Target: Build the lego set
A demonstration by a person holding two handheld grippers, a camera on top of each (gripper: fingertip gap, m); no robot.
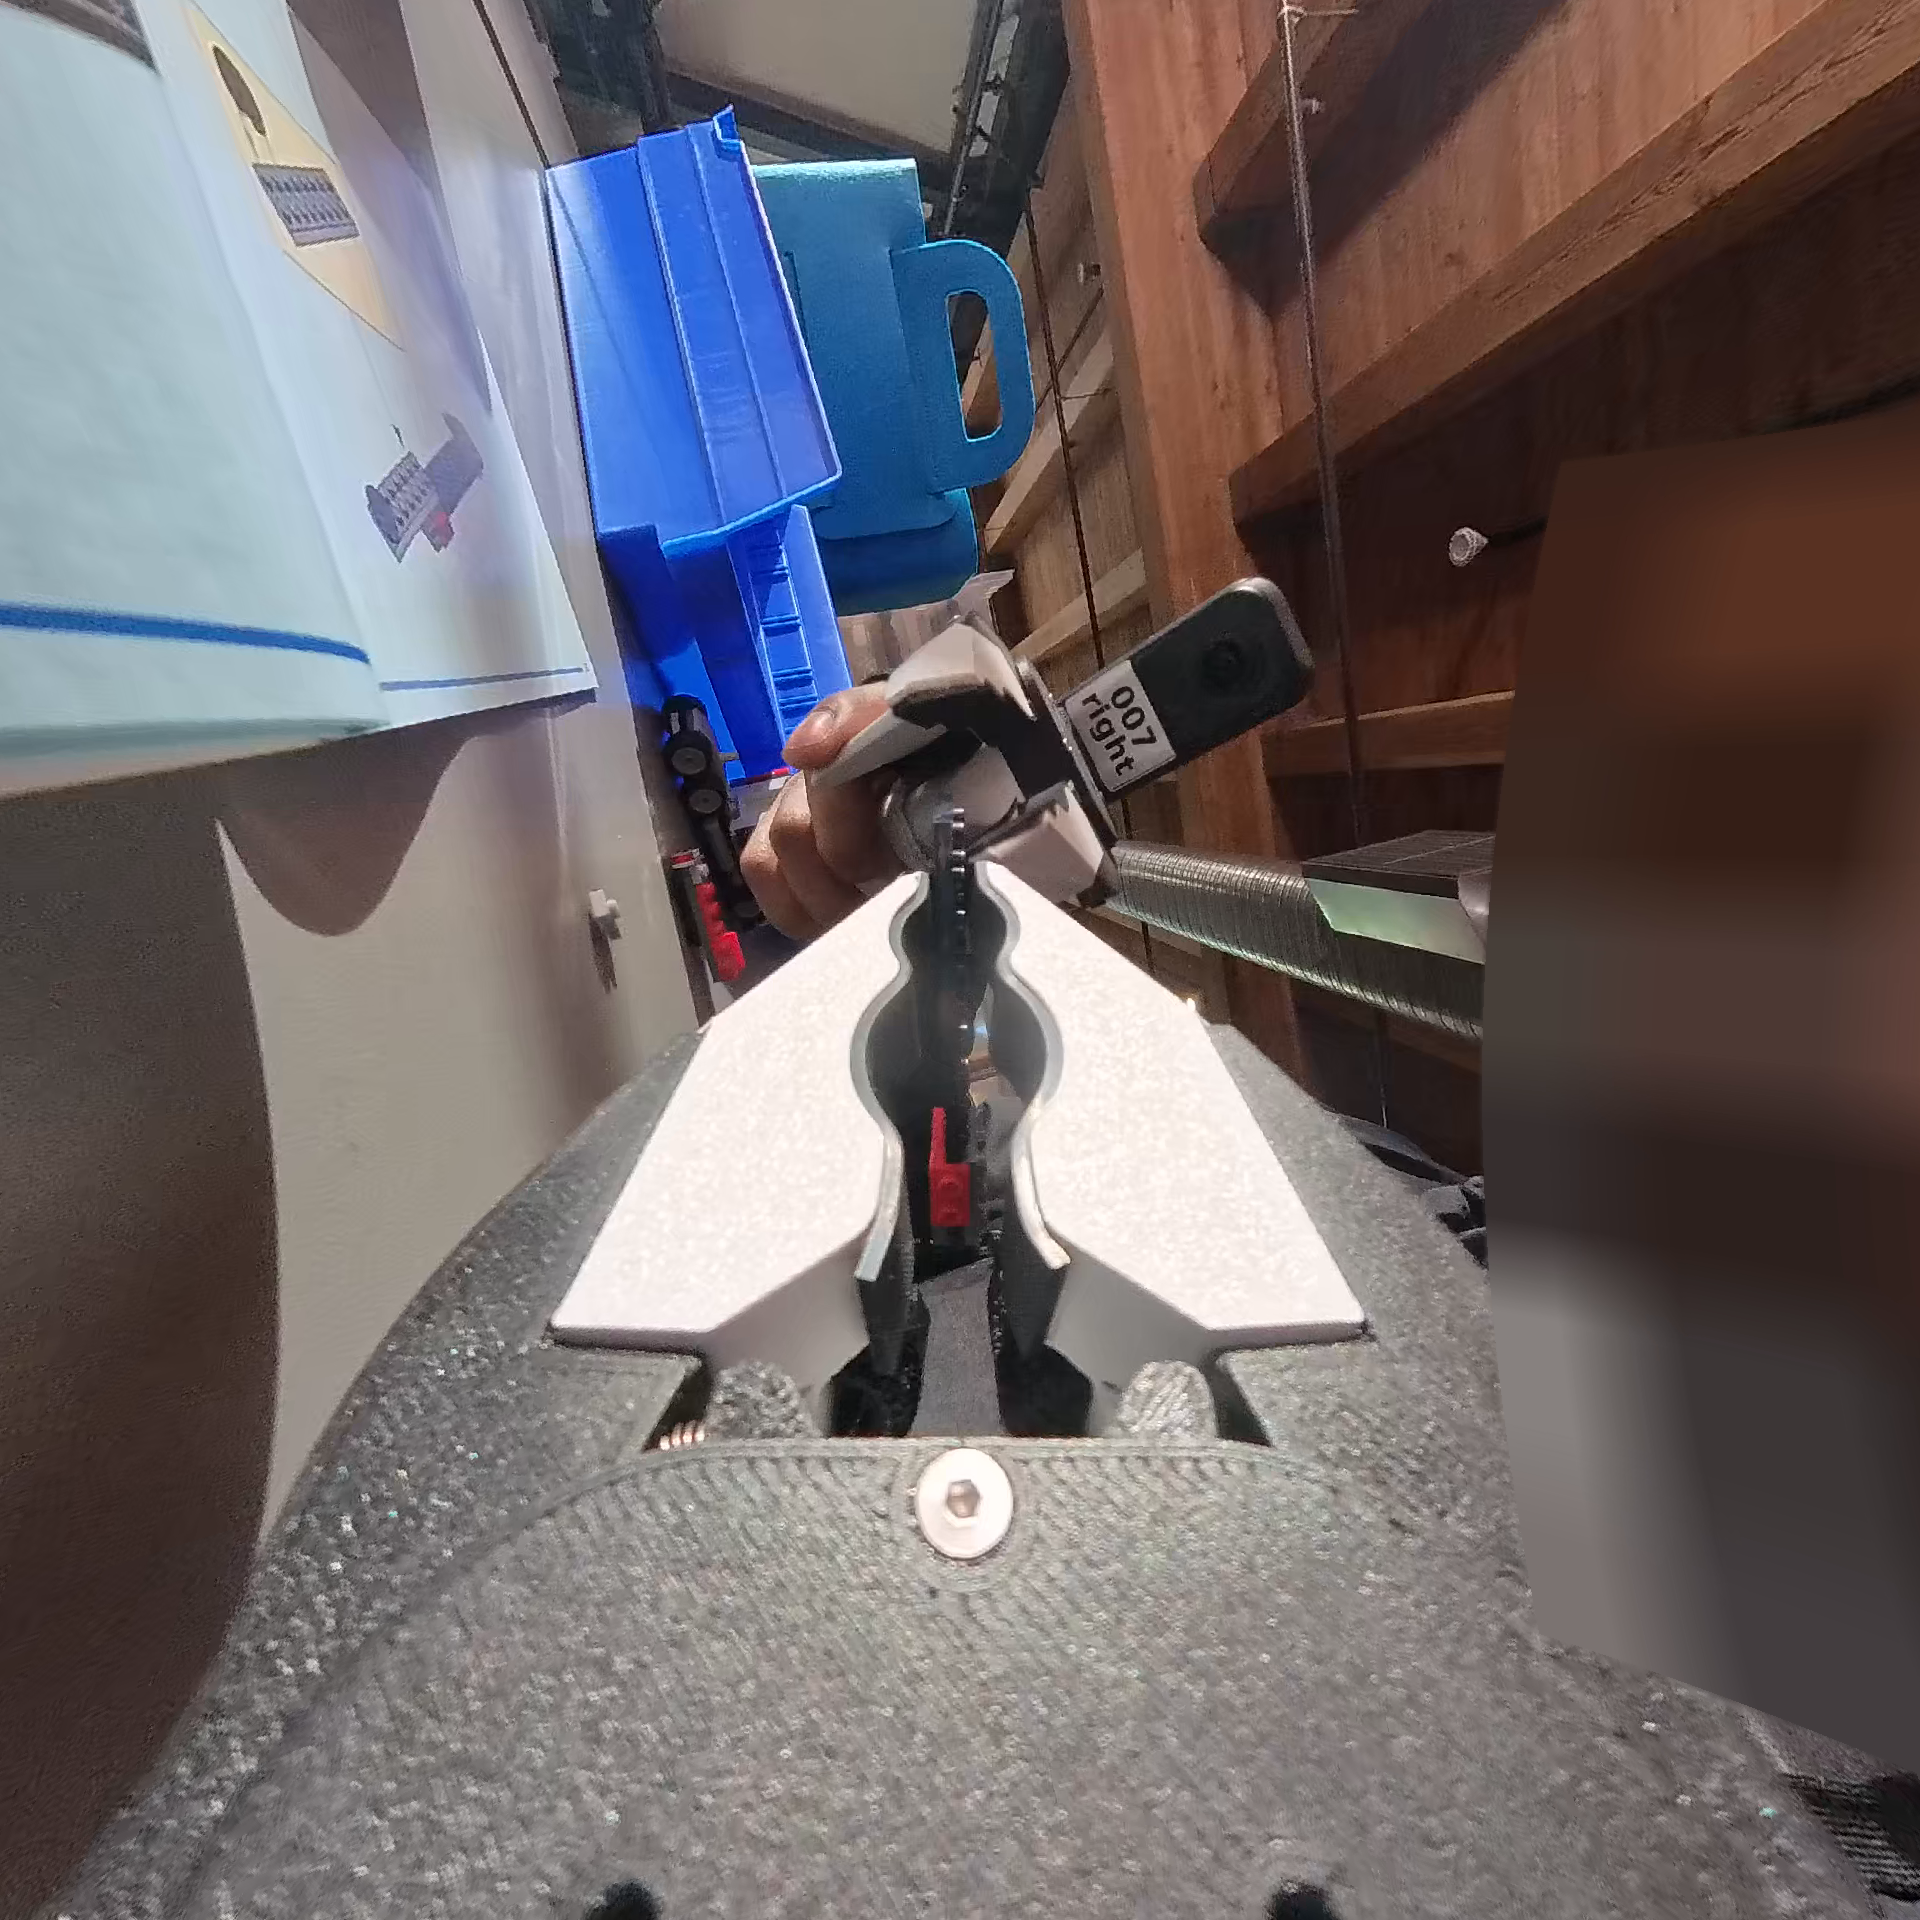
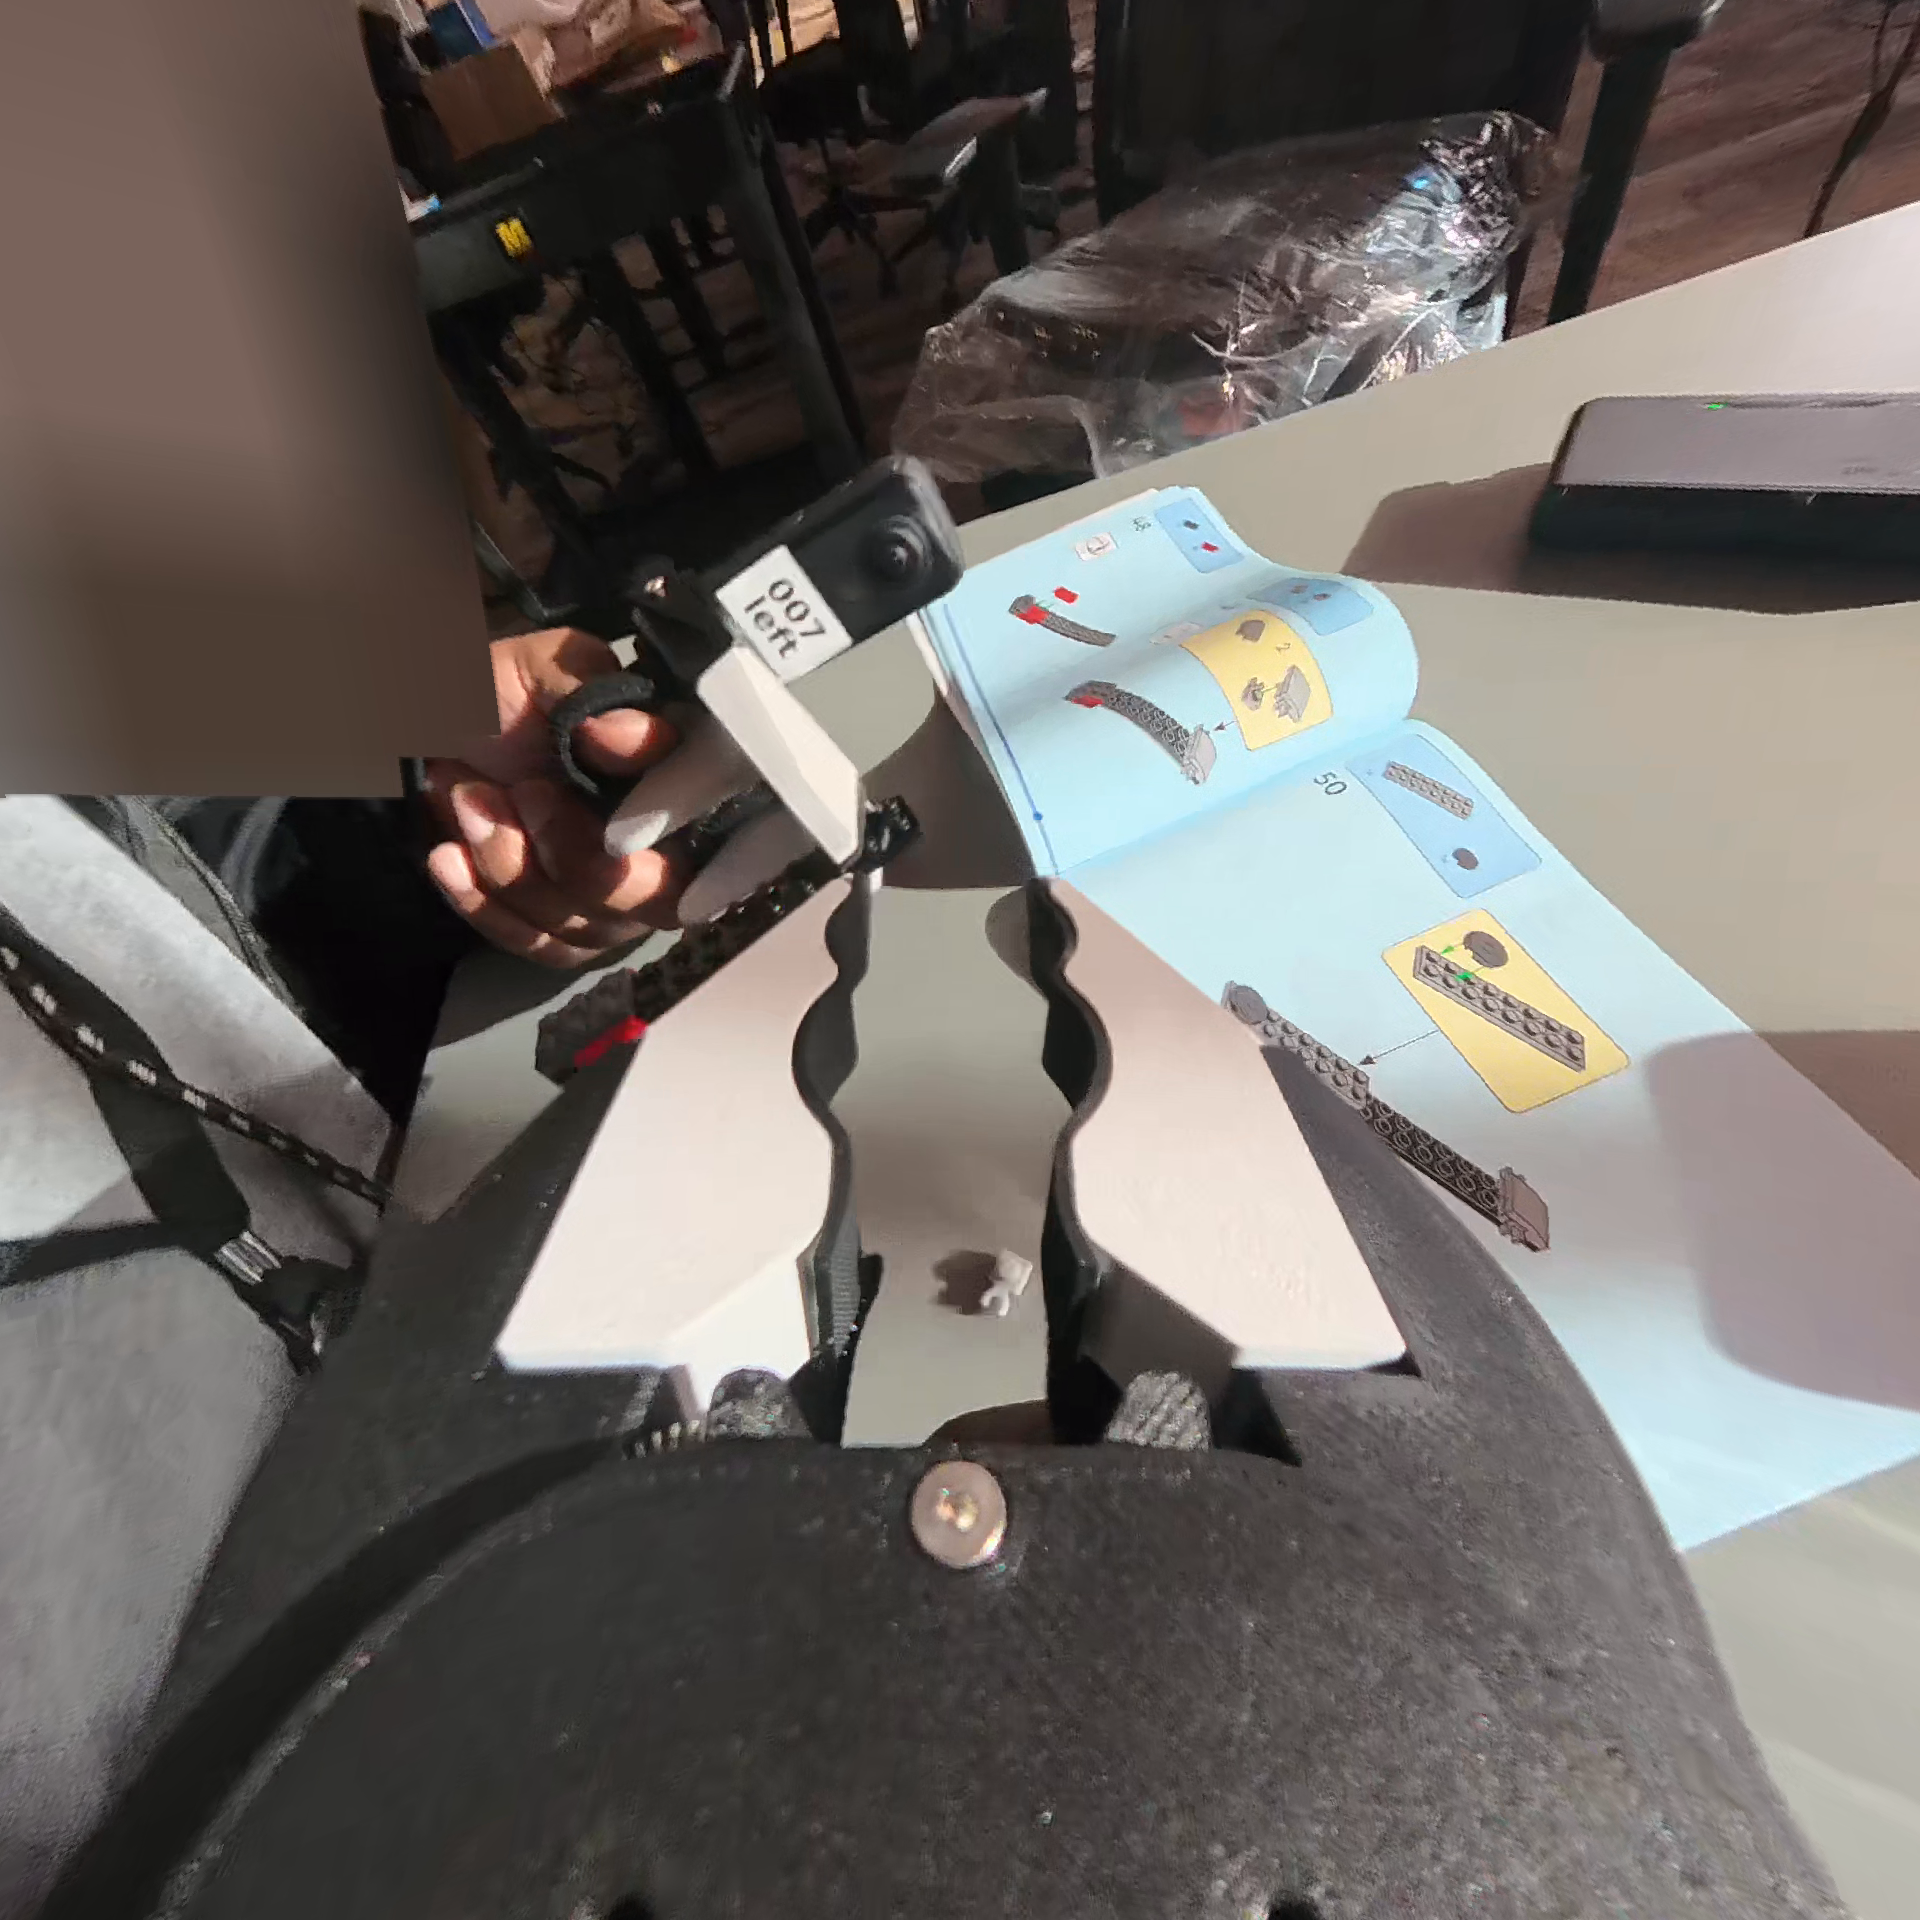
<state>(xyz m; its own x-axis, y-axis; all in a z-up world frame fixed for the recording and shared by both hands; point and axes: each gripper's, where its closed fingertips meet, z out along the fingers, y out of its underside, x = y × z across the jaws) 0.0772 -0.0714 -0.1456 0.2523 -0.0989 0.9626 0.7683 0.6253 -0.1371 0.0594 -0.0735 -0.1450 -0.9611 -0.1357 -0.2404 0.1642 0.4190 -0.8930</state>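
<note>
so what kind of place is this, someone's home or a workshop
Probably a workshop or lab. A grey table holds an open instruction booklet, with blue storage bins and rough wooden shelving nearby, and cluttered racks behind.

Bare table (image 2: 1558,665) between booklet (image 2: 1299,831) and black box (image 2: 1745,468); blue bin (image 1: 707,416) blocks beyond.

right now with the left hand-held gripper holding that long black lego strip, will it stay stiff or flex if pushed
The black lego strip is long and thin, so it would probably flex or pop apart at a joint. The left hand-held gripper clamps it edge-on, so the free end with red pieces could swing.
</note>
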